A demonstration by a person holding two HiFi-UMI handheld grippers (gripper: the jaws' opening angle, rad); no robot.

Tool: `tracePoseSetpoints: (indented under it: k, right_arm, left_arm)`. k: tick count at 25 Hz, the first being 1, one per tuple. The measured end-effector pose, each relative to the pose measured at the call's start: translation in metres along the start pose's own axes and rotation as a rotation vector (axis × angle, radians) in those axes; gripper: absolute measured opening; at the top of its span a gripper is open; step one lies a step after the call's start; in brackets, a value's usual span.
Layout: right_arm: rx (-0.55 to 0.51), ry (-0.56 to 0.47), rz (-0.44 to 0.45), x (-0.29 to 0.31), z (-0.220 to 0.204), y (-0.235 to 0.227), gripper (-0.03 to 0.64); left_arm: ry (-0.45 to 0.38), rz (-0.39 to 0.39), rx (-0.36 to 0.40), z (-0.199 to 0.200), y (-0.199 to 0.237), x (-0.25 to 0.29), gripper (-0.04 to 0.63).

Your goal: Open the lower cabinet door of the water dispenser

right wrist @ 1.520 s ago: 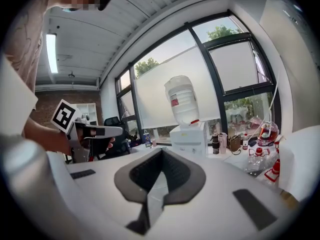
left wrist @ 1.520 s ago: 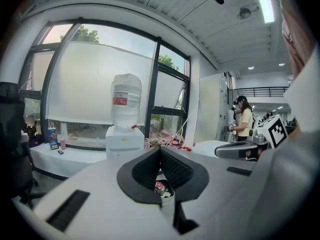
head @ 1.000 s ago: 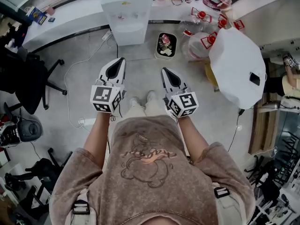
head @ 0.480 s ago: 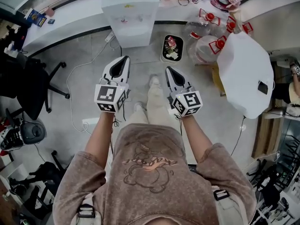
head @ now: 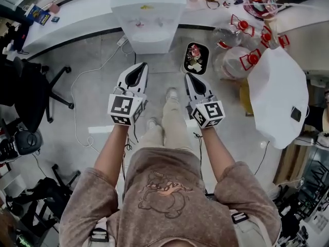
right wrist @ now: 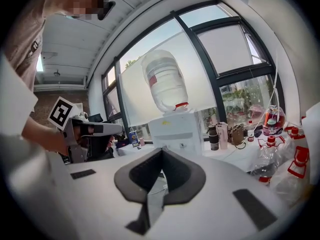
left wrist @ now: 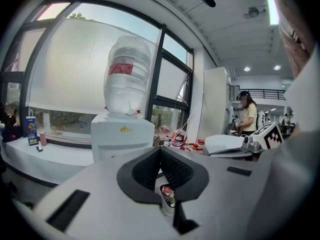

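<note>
Water dispenser (head: 149,19) nearer than before

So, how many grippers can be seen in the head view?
2. The left gripper is left of the person's legs, and the right gripper is right of them. Both point toward the dispenser, shut and empty. None seems hidden.

Open floor (head: 163,66) fronts the water dispenser (head: 148,19); bottles (head: 230,36) crowd right.
</note>
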State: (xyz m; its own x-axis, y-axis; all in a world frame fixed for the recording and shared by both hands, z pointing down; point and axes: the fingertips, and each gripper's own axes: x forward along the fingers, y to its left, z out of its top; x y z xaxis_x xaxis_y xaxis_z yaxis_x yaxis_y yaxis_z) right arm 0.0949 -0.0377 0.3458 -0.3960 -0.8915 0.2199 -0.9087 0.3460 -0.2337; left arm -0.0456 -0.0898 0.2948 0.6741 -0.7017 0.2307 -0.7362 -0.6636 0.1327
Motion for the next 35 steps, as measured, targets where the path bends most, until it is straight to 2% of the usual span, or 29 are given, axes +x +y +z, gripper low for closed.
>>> tracePoseSetpoints:
  k: [9, 20, 29, 35]
  right_arm:
    - [-0.034, -0.01, 0.021, 0.055, -0.061, -0.051, 0.008]
    - [-0.055, -0.018, 0.05, 0.126, -0.154, -0.098, 0.008]
    - [-0.059, -0.045, 0.052, 0.162, -0.215, -0.135, 0.008]
    - [-0.081, -0.069, 0.047, 0.174, -0.244, -0.155, 0.008]
  left_arm:
    - [-0.03, 0.018, -0.004, -0.061, 0.031, 0.054, 0.012]
    - [-0.053, 0.015, 0.015, -0.162, 0.068, 0.116, 0.012]
    - [-0.09, -0.001, 0.015, -0.232, 0.089, 0.155, 0.012]
    - [-0.124, -0.015, 0.026, -0.262, 0.093, 0.174, 0.012]
